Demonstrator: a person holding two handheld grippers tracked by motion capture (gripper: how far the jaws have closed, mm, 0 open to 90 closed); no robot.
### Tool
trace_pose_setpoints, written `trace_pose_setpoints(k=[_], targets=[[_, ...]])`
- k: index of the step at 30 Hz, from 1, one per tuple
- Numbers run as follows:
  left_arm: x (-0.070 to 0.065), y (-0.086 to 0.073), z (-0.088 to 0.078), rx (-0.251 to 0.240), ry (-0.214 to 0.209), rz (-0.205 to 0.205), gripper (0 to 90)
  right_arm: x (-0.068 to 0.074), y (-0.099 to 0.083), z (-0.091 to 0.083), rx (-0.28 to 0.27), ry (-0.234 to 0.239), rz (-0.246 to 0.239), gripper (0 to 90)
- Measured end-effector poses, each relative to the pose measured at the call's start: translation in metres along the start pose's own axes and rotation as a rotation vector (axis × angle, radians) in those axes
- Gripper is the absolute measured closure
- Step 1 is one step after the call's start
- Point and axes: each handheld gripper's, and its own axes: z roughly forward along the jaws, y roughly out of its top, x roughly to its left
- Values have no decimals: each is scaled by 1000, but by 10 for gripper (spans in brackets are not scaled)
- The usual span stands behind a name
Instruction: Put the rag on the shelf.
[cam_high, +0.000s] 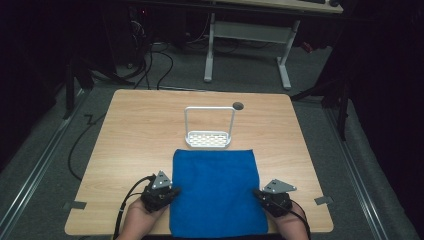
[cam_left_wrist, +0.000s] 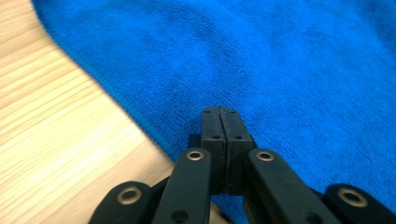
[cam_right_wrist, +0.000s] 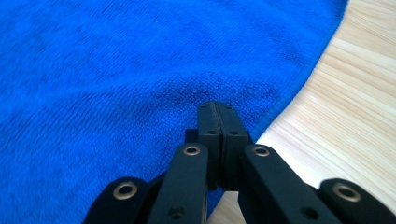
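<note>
While flanking the blue cloth (cam_high: 215, 192), left gripper (cam_high: 173, 191) and right gripper (cam_high: 256, 192) low, inward-pointing, fingers (cam_left_wrist: 219, 122) pressed together.

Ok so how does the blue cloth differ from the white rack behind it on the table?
The blue cloth lies flat and soft on the table; the white rack stands upright and rigid. The cloth is a solid sheet, while the rack has a slotted base and a tall open frame. The cloth covers far more of the table than the rack and lies nearer the person. Both sit along the table's middle line.
</note>
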Motion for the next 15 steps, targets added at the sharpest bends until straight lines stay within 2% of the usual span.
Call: trace_pose_setpoints(k=[5, 15], targets=[[11, -4, -6, -7, 20, -23, 896, 7, 4, 4, -3, 20, -10, 900], [12, -4, -6, -8, 31, -24, 896, 6, 4, 4, -7, 28, -13, 900]])
